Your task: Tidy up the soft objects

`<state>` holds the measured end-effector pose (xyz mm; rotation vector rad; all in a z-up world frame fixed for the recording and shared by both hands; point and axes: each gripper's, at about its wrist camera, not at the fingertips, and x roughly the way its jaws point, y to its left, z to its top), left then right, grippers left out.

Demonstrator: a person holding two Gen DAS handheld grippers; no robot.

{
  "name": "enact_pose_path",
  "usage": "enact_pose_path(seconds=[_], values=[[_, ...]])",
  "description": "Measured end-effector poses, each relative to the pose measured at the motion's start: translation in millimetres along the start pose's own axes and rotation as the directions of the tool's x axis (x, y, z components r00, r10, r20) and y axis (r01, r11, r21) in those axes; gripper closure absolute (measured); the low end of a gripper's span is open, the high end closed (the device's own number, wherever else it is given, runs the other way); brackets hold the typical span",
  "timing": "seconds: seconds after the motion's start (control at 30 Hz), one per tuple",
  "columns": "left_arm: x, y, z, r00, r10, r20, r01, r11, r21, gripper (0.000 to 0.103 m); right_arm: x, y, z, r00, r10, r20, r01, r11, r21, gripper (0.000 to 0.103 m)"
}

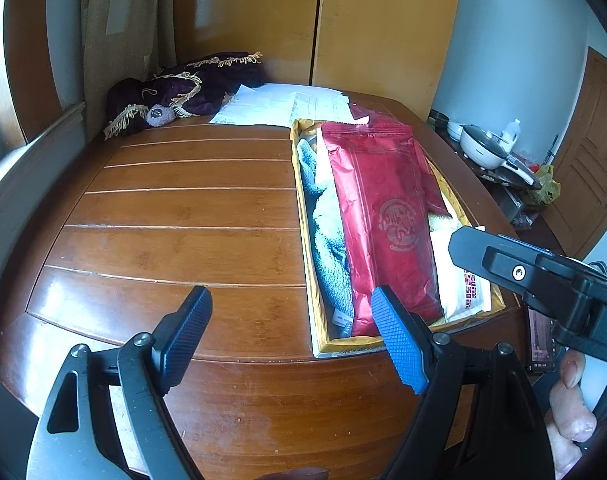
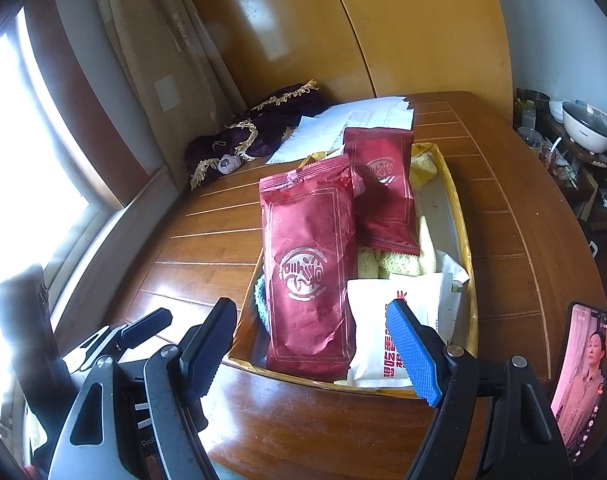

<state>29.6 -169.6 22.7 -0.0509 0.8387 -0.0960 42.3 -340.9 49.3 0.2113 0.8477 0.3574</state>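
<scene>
One box point(image 2: 461, 216) on the wooden table point(image 1: 175, 208), and it's packed: two red packets, the big one point(image 2: 309, 268) leaning across the front, the smaller one point(image 2: 383, 192) behind it. One white packet point(image 2: 377, 332) with red lettering sits at the near right corner. One blue towel point(image 1: 329, 236) runs along the left wall, and one yellow towel point(image 2: 387, 264) lies under the red packets. At the far edge of the table: one stack of papers point(image 1: 279, 106) and one purple fringed cloth point(image 1: 183, 88).

The left gripper point(image 1: 291, 332) hovers over the table's near edge, jaws spread wide, nothing between them. The right gripper point(image 2: 311, 344) hangs just before the box's near wall, jaws just as wide, holding nothing. One phone point(image 2: 583, 376) stands at right, screen lit.
</scene>
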Motion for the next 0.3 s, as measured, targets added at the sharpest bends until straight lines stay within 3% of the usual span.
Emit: enact_pose_path(seconds=[0.3], values=[[1.3, -4.1, 1.8, 1.0, 0.001, 0.0, -0.001, 1.0, 0.011, 0.021, 0.5, -4.1, 0.0, 1.0, 0.011, 0.003, -0.011, 1.0, 0.007, 0.023]])
